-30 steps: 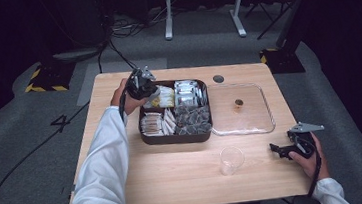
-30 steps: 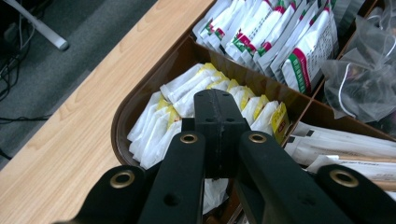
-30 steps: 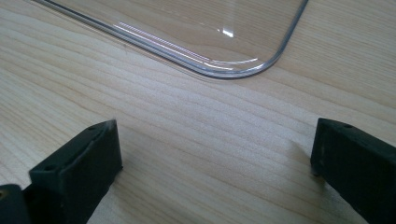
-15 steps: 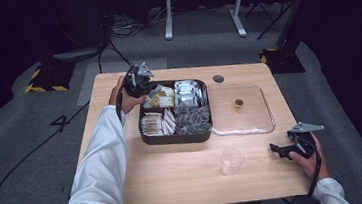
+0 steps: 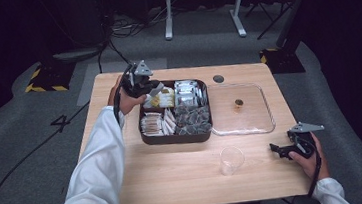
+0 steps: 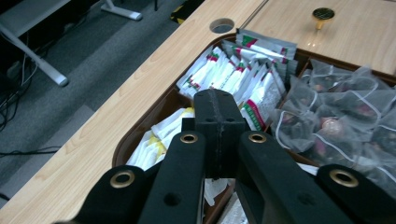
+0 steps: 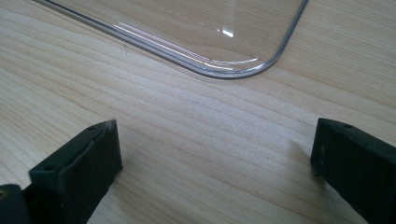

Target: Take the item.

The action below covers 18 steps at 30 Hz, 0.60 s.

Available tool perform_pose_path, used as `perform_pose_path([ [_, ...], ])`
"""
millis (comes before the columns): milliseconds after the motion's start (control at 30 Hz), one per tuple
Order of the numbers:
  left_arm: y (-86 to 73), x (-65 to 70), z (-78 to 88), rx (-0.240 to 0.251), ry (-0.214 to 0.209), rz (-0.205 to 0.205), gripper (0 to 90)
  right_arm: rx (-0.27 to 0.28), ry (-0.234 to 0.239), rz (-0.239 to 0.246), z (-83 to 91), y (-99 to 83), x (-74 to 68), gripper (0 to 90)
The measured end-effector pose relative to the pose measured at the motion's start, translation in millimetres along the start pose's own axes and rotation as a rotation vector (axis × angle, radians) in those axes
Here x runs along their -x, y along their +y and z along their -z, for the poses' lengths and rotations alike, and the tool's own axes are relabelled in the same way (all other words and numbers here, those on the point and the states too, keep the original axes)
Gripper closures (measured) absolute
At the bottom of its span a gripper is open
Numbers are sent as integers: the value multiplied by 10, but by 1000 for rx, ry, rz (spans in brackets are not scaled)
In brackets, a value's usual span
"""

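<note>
My left gripper (image 5: 153,88) (image 6: 215,100) hangs over the back left corner of the dark compartment tray (image 5: 175,138); its jaws are pressed together and I see nothing between them. Just below it lie yellow-white packets (image 6: 156,137), and white-green packets (image 6: 233,74) fill the compartment beyond. Mesh tea bags (image 6: 336,116) sit in the near right compartment (image 5: 193,118). My right gripper (image 5: 277,149) (image 7: 215,144) rests low at the table's front right, jaws wide apart over bare wood, close to a corner of the clear lid (image 7: 219,42).
The clear lid (image 5: 251,120) with a gold knob (image 5: 239,103) lies right of the tray. A clear plastic cup (image 5: 232,160) stands near the front edge, left of my right gripper. A cable hole (image 5: 218,78) sits near the table's back edge.
My left gripper has lifted slightly above the tray's back left corner. The right gripper has stayed where it was.
</note>
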<state>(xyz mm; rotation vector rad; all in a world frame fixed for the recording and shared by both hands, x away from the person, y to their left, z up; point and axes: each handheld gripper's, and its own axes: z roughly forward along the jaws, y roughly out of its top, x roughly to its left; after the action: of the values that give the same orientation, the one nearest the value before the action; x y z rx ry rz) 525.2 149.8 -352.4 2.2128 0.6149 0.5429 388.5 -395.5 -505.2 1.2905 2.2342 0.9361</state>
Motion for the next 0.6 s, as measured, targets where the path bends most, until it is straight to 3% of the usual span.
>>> perform_pose_path([
  [600,88,294,52,66,-67,-34,900,0,-1,0,0,0,0,19],
])
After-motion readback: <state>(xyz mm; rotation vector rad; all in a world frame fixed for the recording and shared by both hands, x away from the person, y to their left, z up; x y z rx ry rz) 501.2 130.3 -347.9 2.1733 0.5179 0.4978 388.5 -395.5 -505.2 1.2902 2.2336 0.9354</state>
